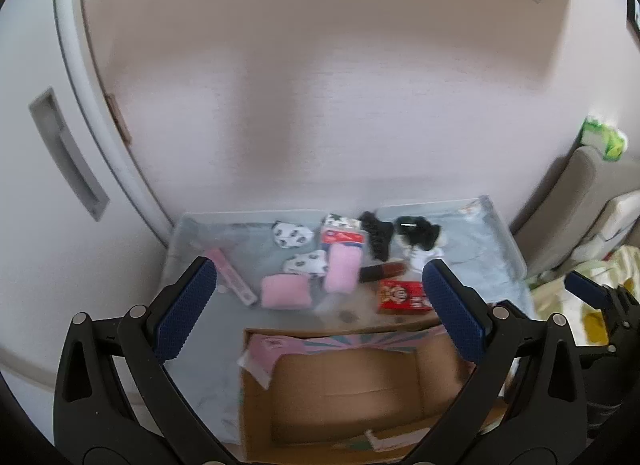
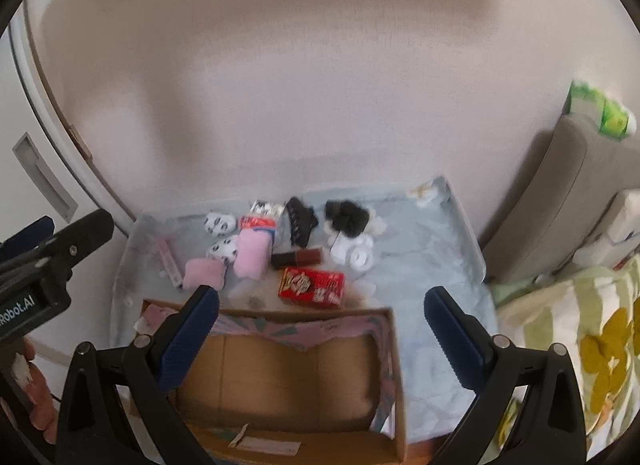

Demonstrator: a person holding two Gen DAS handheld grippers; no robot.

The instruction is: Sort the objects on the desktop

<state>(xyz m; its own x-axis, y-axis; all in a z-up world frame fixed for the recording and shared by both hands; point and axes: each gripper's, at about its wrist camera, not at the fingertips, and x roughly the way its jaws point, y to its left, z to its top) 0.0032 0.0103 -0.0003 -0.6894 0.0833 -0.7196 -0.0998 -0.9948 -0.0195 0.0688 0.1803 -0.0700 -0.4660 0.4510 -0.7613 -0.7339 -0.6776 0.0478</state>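
Left and right wrist views, both blurred. The left hand-held gripper (image 1: 320, 313) and the right hand-held gripper (image 2: 322, 325) were each held above the worktop (image 2: 432, 265) with jaws spread wide and nothing between the blue pads. An open cardboard box (image 2: 288, 377) stood at the near edge of the worktop, under both grippers; its brown floor showed bare, and a pink printed flap lay along its far wall. Beyond the box the objects lay in a loose cluster on the pale blue cover. A red printed carton (image 2: 313, 287) lay just past the box's far wall, with a dark brown tube (image 2: 297, 257) just behind it. To the left lay two pink plush pieces (image 1: 285, 291) (image 1: 341, 267), two white panda-print pieces (image 1: 291, 234) (image 1: 306, 263) and a slim pink stick (image 1: 236, 277). A black hair claw (image 2: 299, 222) and a black scrunchie (image 2: 347, 216) lay toward the wall, a white fabric flower (image 2: 356, 251) near them.
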